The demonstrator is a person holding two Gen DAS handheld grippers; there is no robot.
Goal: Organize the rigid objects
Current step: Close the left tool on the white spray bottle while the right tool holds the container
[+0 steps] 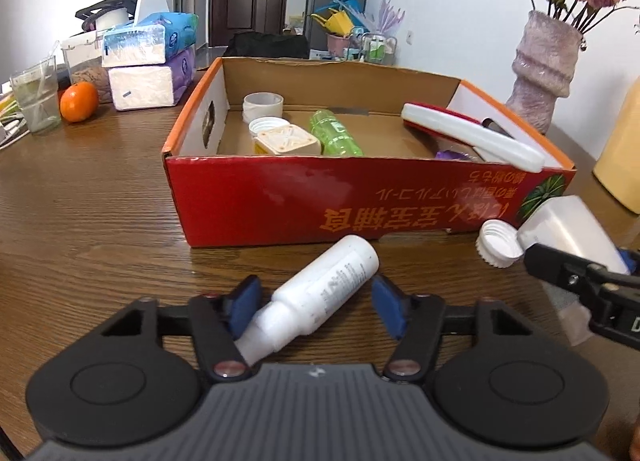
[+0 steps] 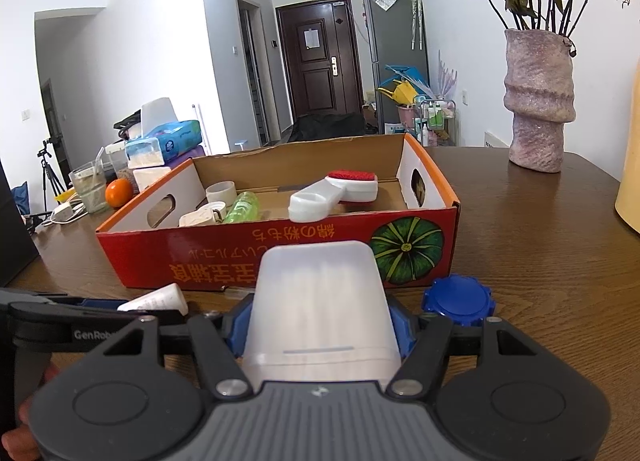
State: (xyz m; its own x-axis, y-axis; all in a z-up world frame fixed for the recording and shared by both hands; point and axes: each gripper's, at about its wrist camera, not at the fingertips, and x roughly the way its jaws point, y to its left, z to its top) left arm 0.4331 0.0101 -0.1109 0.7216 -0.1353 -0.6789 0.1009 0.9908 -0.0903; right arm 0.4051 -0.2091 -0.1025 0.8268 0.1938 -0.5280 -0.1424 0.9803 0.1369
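Left hand-held gripper [image 1: 314, 307]: blue pads spread around slim white plastic bottle [image 1: 320, 293] lying on brown wooden tabletop [image 1: 100, 221], right pad clear of it. Right hand-held gripper [image 2: 320, 327]: pinching translucent white plastic container [image 2: 320, 301] before red cardboard box [image 2: 240, 257].

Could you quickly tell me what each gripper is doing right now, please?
Left gripper: open around the white bottle, pads not yet pressing.
Right gripper: shut on the translucent container.

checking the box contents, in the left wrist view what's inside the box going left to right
tape roll → white screw cap → cream square container → green bottle → white and red brush
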